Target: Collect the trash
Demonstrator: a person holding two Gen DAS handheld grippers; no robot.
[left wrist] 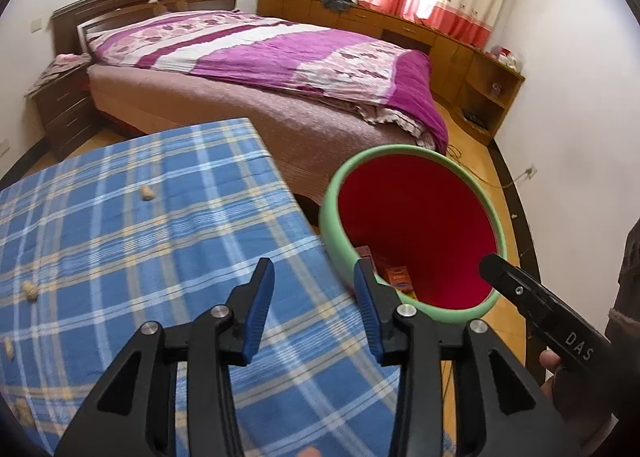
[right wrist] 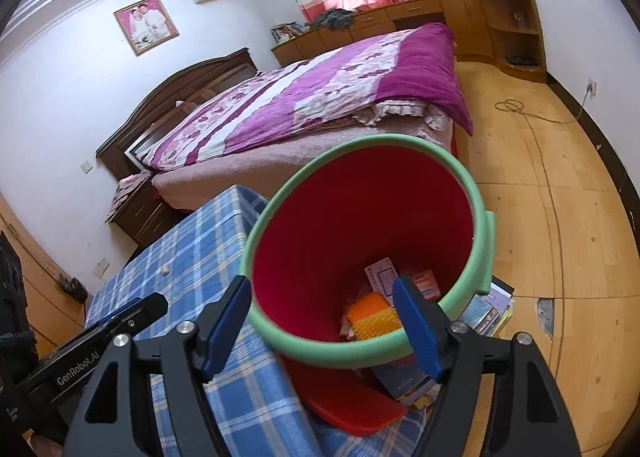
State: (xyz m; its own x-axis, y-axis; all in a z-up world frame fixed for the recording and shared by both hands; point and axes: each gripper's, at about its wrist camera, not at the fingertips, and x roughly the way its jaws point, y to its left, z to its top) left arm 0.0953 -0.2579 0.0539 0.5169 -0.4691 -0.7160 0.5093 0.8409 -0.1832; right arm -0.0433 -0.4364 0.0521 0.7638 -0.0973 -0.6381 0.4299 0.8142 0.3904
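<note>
A red bin with a green rim [left wrist: 330, 213] [right wrist: 478, 193] stands beside the table's right edge. Inside it lie an orange-yellow packet [right wrist: 374, 319], a white carton [right wrist: 382, 277] and a small orange box [left wrist: 398, 277] [right wrist: 426, 283]. Peanut shells [left wrist: 147, 193] [left wrist: 29, 291] [right wrist: 164, 270] are scattered on the blue plaid tablecloth [left wrist: 140, 257] [right wrist: 192, 249]. My left gripper [left wrist: 314, 269] hovers open over the cloth near the bin, with nothing between its fingers. My right gripper [right wrist: 320, 285] is open over the bin's near rim and holds nothing. Each gripper shows at the edge of the other's view.
A bed with a purple quilt [left wrist: 260, 53] [right wrist: 320, 89] stands behind the table. Wooden cabinets [left wrist: 440, 37] line the far wall under the curtains. Books [right wrist: 490, 307] and a red flat piece [right wrist: 348, 401] lie under the bin. A cable [right wrist: 516, 109] runs across the wooden floor.
</note>
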